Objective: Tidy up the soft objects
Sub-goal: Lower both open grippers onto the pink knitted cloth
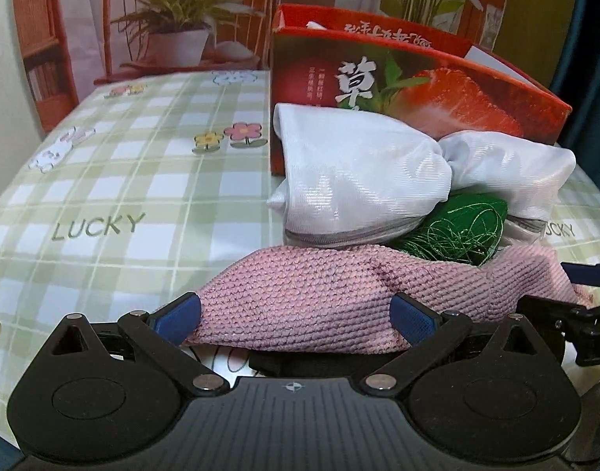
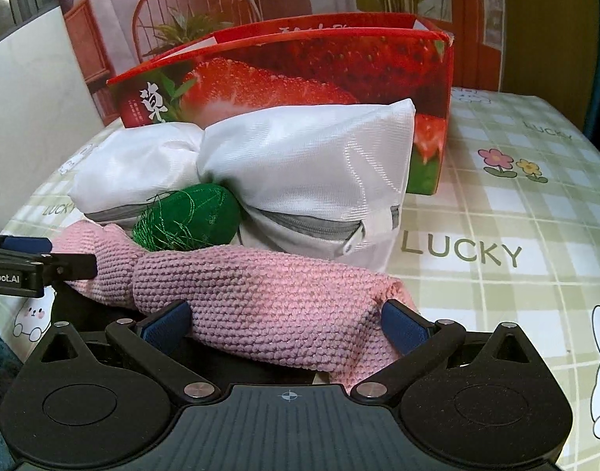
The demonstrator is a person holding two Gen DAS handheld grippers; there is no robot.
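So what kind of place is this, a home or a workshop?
Most likely a home. The table wears a checked tablecloth printed with flowers, a strawberry box stands on it, and the backdrop behind is a printed scene of plants and a chair.

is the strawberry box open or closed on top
Open: the red strawberry box shows its top rim and inner far wall, with no lid over it.
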